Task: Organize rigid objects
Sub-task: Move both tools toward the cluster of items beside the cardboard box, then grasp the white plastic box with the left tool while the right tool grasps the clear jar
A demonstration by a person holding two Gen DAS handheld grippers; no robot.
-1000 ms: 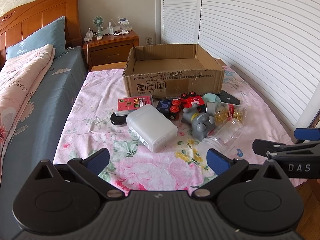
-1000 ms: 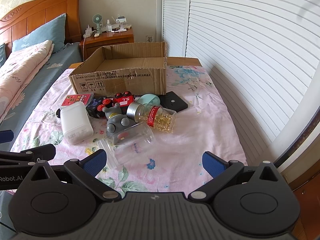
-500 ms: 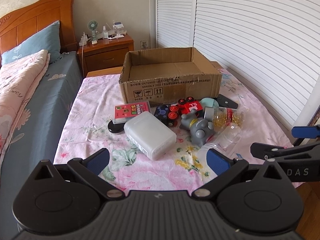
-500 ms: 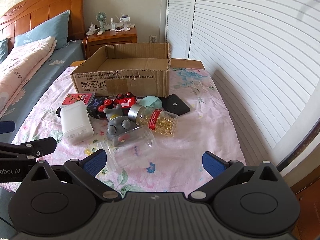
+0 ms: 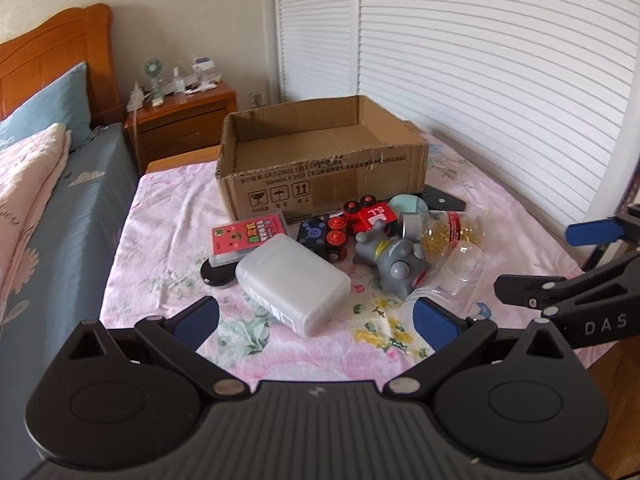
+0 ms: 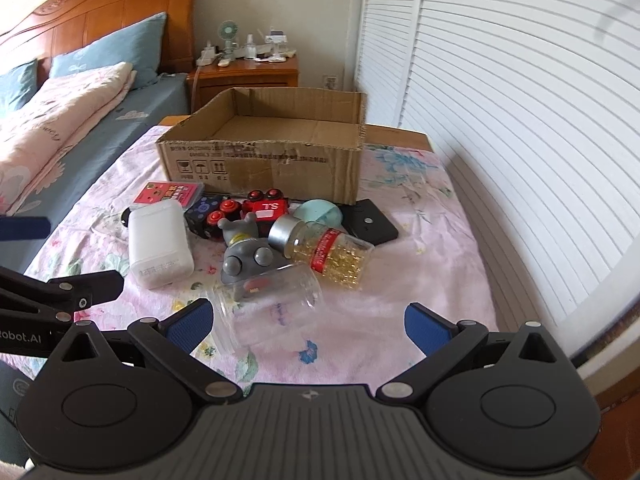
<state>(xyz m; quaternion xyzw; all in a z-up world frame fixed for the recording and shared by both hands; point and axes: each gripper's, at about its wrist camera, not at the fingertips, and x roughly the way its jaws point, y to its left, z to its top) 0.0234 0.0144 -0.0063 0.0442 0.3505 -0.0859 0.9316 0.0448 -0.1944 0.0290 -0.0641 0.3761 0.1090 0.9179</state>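
Observation:
An empty cardboard box (image 5: 320,176) (image 6: 264,164) stands at the back of a floral-covered table (image 5: 168,248). In front of it lies a pile: a white plastic case (image 5: 292,284) (image 6: 158,244), a red card box (image 5: 248,236), a red toy car (image 5: 370,216) (image 6: 266,206), a grey toy figure (image 5: 394,260) (image 6: 244,256), a pill bottle (image 5: 444,228) (image 6: 328,252), a clear jar (image 5: 452,280) (image 6: 264,308) and a black flat piece (image 6: 370,226). My left gripper (image 5: 316,320) is open and empty, near the white case. My right gripper (image 6: 306,326) is open and empty, near the clear jar.
A bed (image 5: 48,200) with a pink quilt runs along the left. A wooden nightstand (image 5: 180,120) with small items stands behind. White louvred doors (image 5: 480,60) line the right. A teal round object (image 6: 320,212) and a black disc (image 5: 216,274) lie in the pile.
Both grippers have pulled back and risen a little, so the pile and box look smaller and lower. Nothing on the table has moved.

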